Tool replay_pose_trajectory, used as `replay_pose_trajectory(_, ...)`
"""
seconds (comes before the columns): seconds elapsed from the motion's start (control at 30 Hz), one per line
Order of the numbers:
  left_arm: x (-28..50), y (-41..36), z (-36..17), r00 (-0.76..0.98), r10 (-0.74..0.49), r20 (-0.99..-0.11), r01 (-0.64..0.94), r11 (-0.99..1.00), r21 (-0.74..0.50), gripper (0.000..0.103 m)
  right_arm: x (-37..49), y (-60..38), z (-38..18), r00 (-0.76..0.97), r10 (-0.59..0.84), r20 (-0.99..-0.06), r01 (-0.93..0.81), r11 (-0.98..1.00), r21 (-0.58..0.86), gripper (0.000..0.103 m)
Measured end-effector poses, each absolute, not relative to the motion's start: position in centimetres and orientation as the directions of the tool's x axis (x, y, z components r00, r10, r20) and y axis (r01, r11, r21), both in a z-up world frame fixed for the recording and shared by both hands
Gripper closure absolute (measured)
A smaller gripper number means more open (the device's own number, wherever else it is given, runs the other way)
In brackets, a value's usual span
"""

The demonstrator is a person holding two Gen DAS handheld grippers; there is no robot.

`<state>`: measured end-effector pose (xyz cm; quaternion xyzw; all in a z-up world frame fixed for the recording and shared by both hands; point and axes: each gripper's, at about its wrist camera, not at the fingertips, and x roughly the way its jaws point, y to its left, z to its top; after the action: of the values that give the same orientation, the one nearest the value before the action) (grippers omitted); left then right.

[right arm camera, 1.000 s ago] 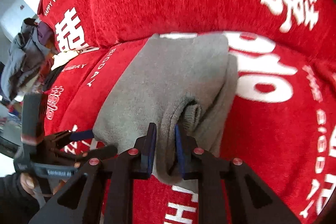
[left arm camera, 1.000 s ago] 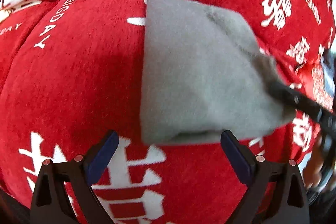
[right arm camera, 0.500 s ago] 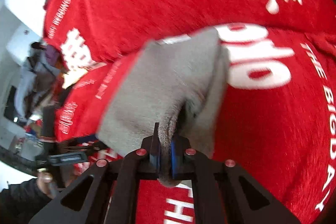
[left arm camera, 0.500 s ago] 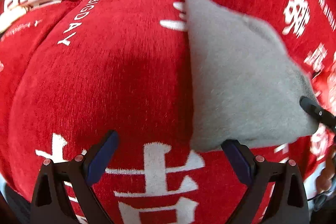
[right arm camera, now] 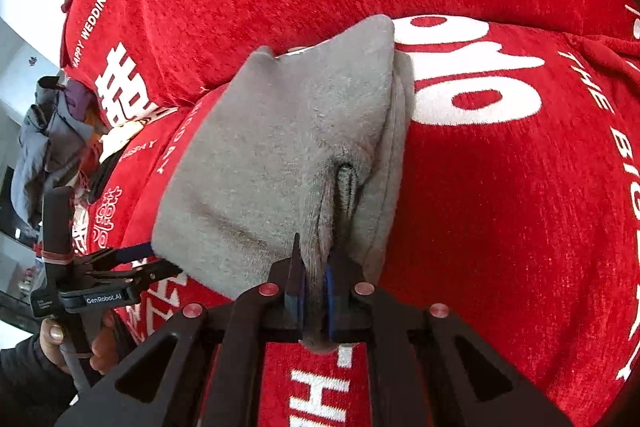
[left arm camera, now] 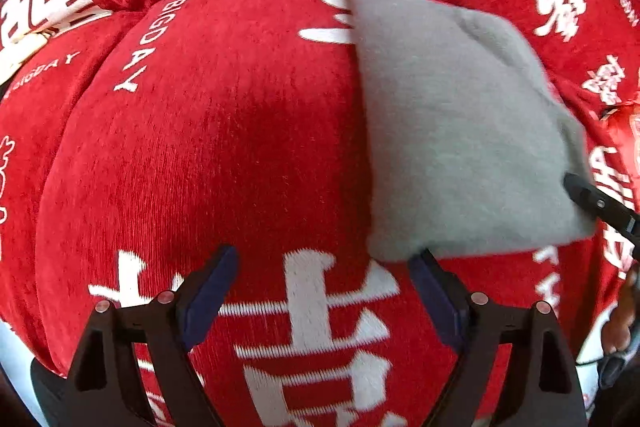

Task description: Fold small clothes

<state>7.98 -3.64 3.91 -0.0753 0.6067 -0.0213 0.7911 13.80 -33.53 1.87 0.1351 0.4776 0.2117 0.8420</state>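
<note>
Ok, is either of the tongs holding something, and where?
The right tongs pinch the grey cloth by its bunched near edge; the left tongs, closing, hold nothing.

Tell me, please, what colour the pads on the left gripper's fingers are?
Dark navy blue pads on black fingers, clearest in the left wrist view.

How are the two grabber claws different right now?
The right gripper is shut on a bunched edge of the grey cloth; the left gripper holds nothing, with only the red cover between its fingers.
The right one's jaws stand almost together; the left one's are wide apart, though closing.
The right one bites into the cloth; the left one sits just beside its corner.
Both are black with blue pads.
</note>
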Motion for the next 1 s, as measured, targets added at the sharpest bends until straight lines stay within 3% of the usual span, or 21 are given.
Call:
replay_pose_trajectory(0.27,8.0,-5.5,9.7,0.375,-0.221,-0.9,0.068,0.975,-0.211,0.015,13.1,-35.0,7.5,0.55,0.499,-0.669,-0.26,0.864,0.431,0.079)
replay_pose_trajectory(0.3,9.1,-6.1,9.7,0.385,-0.201,-0.901,0.06,0.979,-0.193,0.015,13.7,-34.7,7.7,0.547,0.506,-0.666,-0.263,0.86,0.437,0.07)
replay_pose_trajectory(0.33,10.0,-6.5,9.3,0.391,-0.183,-0.902,0.043,0.983,-0.18,0.015,14.5,-34.3,7.6,0.537,0.507,-0.674,-0.263,0.86,0.438,0.055)
replay_pose_trajectory(0.4,11.9,-6.9,8.1,0.374,-0.177,-0.91,0.012,0.982,-0.186,0.015,16.0,-33.5,6.9,0.512,0.503,-0.697,-0.255,0.863,0.435,0.046)
replay_pose_trajectory(0.57,12.6,-9.3,3.9,0.233,-0.175,-0.956,0.036,0.985,-0.172,0.015,19.0,-32.4,2.6,0.416,0.361,-0.835,-0.144,0.932,0.332,0.047)
replay_pose_trajectory(0.63,12.0,-9.9,5.1,0.277,-0.156,-0.948,0.044,0.988,-0.149,0.015,18.7,-33.8,2.8,0.434,0.432,-0.791,-0.124,0.898,0.422,0.047)
replay_pose_trajectory(0.77,12.6,-10.9,6.8,0.306,-0.147,-0.941,0.016,0.989,-0.149,0.015,19.0,-36.5,5.0,0.509,0.462,-0.727,-0.121,0.874,0.471,0.047)
replay_pose_trajectory(0.93,12.5,-11.3,8.4,0.307,-0.003,-0.952,-0.018,1.0,-0.009,0.015,23.3,-36.7,6.2,0.508,0.431,-0.746,-0.125,0.893,0.431,0.047)
replay_pose_trajectory(1.0,11.5,-10.6,8.6,0.281,-0.027,-0.959,-0.017,0.999,-0.033,0.015,25.2,-36.5,5.6,0.486,0.422,-0.766,-0.124,0.9,0.417,0.047)
